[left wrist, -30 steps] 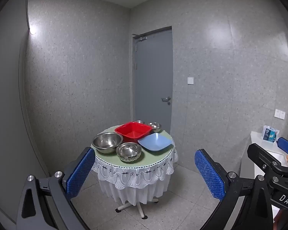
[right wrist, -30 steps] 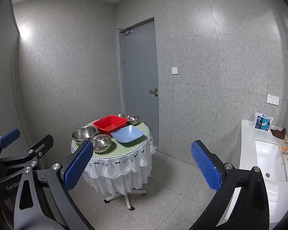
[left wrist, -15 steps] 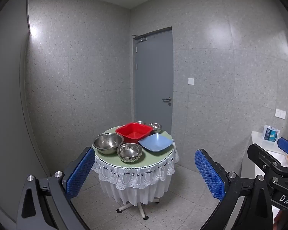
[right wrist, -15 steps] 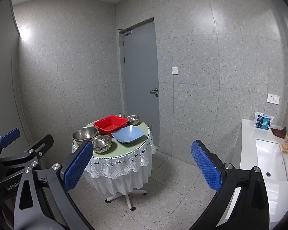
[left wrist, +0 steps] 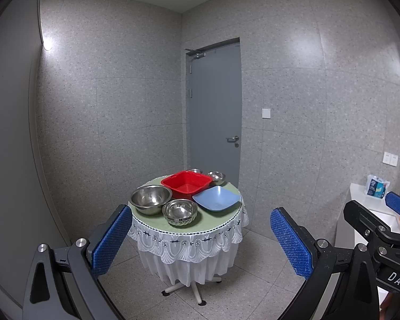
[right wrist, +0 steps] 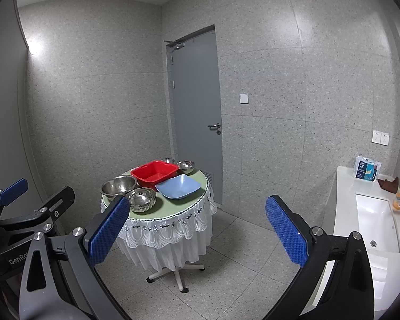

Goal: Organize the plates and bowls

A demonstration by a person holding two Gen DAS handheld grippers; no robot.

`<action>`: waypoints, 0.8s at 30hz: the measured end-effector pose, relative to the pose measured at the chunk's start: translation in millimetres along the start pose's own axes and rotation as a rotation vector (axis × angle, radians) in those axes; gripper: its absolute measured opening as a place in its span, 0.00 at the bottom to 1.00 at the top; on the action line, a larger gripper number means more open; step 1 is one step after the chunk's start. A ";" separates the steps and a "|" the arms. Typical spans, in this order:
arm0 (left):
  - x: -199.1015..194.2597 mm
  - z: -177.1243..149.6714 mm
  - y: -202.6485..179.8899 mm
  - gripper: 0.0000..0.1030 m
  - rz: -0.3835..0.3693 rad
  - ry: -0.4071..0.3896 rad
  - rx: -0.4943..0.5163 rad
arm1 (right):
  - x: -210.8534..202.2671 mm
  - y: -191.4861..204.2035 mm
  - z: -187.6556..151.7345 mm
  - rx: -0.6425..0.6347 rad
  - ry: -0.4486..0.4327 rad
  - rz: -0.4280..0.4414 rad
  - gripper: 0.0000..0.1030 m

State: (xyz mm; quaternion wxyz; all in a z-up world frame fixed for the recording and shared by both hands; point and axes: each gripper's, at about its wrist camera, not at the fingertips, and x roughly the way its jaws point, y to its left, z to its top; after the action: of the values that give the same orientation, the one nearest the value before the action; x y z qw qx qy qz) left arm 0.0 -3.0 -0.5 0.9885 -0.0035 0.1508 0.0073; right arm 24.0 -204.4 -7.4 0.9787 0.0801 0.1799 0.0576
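Note:
A small round table (left wrist: 221,226) with a green top and white lace cloth stands some way ahead. On it are a red square bowl (left wrist: 186,184), a blue square plate (left wrist: 216,198), a large steel bowl (left wrist: 150,198), a ribbed steel bowl (left wrist: 180,211) and two small steel bowls (left wrist: 216,176) at the back. The same table (right wrist: 189,208) shows in the right wrist view. My left gripper (left wrist: 200,237) is open and empty, well short of the table. My right gripper (right wrist: 197,229) is open and empty too.
A grey closed door (left wrist: 213,112) is behind the table. A white counter with a sink (right wrist: 373,213) runs along the right wall, with a tissue pack (right wrist: 366,168) on it. Tiled floor (right wrist: 226,280) lies between me and the table.
Both views have drifted very slightly; the table sits a touch lower and to the right in the frames. Both grippers stay open and empty.

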 end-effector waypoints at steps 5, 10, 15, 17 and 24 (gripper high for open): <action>-1.1 0.6 -0.3 0.99 0.001 -0.001 0.000 | 1.0 0.8 -0.6 0.000 0.001 0.000 1.00; -1.9 1.3 -0.7 0.99 0.005 -0.003 0.001 | 0.8 1.4 -0.1 0.002 0.001 0.001 1.00; -2.7 -0.5 -2.5 0.99 0.007 -0.003 0.001 | 2.3 2.0 1.6 0.000 0.001 0.003 1.00; -3.3 -1.0 -2.8 0.99 0.009 -0.004 0.002 | 2.8 4.0 1.3 0.000 0.000 0.003 1.00; -5.5 -2.1 -3.9 0.99 0.013 -0.006 0.003 | 2.5 5.7 0.8 -0.001 -0.001 0.004 1.00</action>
State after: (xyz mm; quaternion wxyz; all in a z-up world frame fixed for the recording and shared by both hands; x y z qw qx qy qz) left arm -5.8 -7.0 -0.9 0.9889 -0.0010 0.1477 0.0134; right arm 26.2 -198.6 -6.5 0.9787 0.0802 0.1792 0.0595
